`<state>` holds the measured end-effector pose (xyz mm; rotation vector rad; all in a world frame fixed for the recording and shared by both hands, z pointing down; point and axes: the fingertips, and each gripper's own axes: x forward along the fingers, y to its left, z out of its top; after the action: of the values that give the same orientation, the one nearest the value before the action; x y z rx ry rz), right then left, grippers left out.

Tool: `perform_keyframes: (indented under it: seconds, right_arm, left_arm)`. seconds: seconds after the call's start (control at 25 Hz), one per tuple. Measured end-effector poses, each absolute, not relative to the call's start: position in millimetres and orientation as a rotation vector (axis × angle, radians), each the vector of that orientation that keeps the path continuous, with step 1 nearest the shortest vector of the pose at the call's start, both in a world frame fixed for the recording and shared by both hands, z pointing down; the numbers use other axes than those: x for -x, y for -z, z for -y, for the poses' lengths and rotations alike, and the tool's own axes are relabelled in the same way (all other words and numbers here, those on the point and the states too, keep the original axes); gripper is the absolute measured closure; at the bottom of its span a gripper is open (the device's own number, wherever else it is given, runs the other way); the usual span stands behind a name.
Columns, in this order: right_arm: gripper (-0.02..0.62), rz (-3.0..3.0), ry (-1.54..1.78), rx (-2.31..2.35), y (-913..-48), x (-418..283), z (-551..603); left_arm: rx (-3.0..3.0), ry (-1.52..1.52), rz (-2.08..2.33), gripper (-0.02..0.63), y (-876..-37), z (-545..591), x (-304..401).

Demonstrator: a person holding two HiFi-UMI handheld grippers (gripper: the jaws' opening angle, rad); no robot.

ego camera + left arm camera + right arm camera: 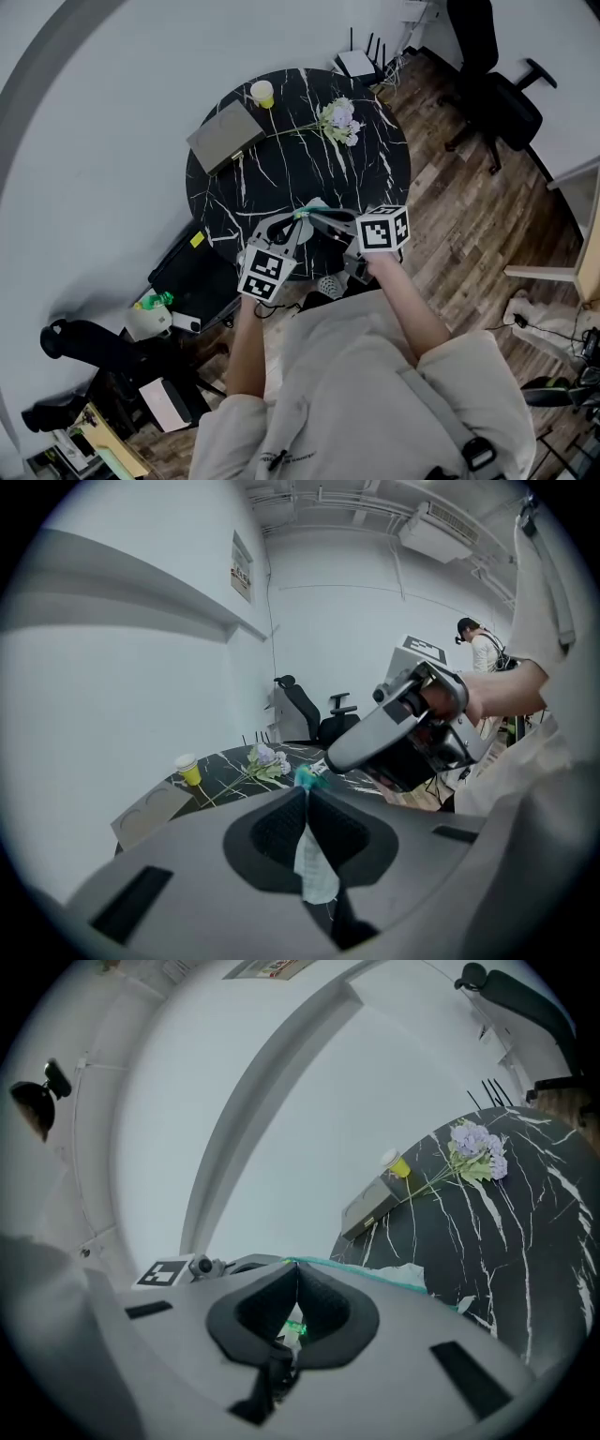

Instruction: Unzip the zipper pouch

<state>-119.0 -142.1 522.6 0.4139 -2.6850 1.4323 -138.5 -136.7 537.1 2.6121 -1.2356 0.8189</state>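
Black, white-veined round tabletop [281,183], with the pale fabric zipper pouch [316,205] held in the air above its near edge, between two hand-held tools. On the left gripper [307,794] the jaws are together, clamped on a pale fold of the pouch just below its teal end. On the right gripper [295,1269] the jaws are together, pinching at the teal zipper line [375,1275], probably on the pull tab, though the tab itself is too small to make out. Progress, as judged: both grips look set; how far the slider has travelled cannot be told, so drawing the zipper open seemingly remains.
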Motion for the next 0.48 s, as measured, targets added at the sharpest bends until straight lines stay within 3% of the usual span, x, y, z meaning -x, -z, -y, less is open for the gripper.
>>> perform_keyframes:
  seconds: [0.28,0.48]
  right_arm:
    - [0.588,2.682,-1.162,-0.302,-509.4,120.2,137.2]
    - [0.586,2.645,-0.994,-0.23,-507.1,115.9,133.3]
  left_arm:
    - [-2.658,-0.883,1.235,0.566,-536.1,136.9,135.7]
    - [-2.694,-0.985,1.176,0.486,-536.2,136.7,127.1]
